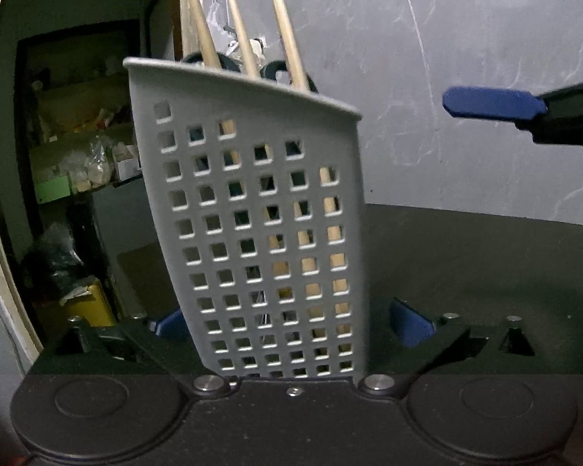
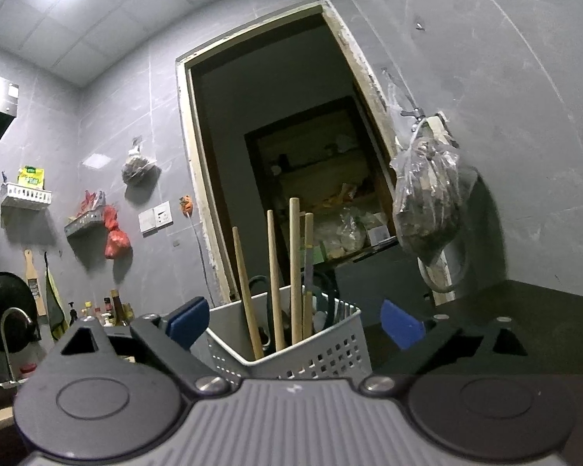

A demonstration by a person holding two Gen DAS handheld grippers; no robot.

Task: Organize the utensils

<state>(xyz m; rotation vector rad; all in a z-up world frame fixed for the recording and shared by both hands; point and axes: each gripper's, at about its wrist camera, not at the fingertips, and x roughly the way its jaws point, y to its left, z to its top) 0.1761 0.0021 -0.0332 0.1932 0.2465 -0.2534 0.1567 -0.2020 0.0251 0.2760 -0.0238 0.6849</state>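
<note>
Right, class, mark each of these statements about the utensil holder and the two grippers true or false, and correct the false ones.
1. The grey perforated holder contains wooden handles. True.
2. The left gripper is clamped shut on the holder. False: its jaws are open, either side of it.
3. The holder stands on a dark countertop. True.
4. The right gripper holds a spoon. False: its jaws are open and empty.

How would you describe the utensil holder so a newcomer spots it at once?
Start at the dark countertop below the grey wall. The utensil holder is the tall grey plastic basket there, between the left gripper's open fingers. Its square-hole grid and protruding wooden handles distinguish it.
</note>
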